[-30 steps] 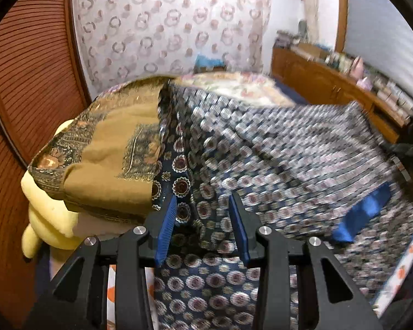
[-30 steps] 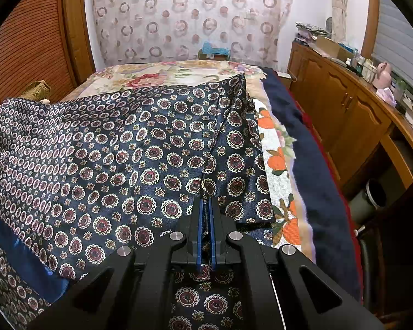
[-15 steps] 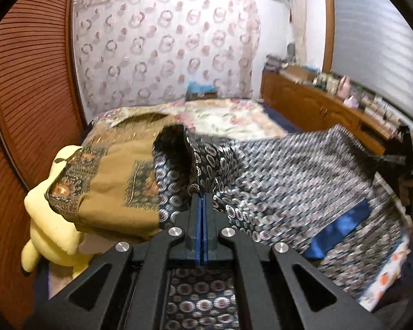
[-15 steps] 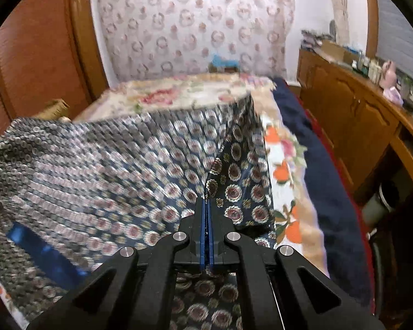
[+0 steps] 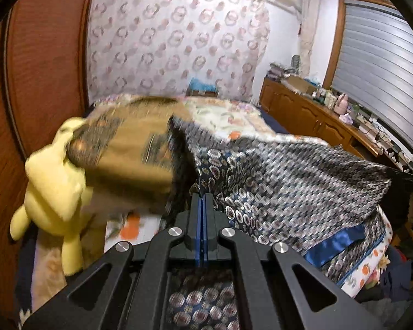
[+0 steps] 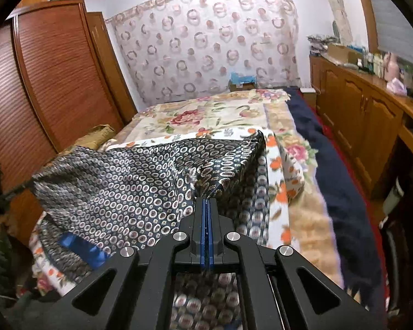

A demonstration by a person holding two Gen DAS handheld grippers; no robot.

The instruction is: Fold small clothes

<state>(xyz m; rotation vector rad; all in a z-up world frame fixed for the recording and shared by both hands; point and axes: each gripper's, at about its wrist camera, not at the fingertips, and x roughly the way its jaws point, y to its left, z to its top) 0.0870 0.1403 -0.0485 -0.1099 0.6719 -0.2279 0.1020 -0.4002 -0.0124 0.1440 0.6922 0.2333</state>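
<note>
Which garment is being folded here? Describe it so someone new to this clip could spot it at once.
On the floral bedspread, at its near end, lies the dark navy garment printed with small ringed medallions. Both tongs, left and right, are shut on its edge, lifting it. A bright blue satin band separates it from the brown cloth beside it.

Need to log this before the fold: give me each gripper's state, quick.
Left gripper: closed on an edge of the patterned navy garment.
Right gripper: closed on the same garment's other edge.
</note>
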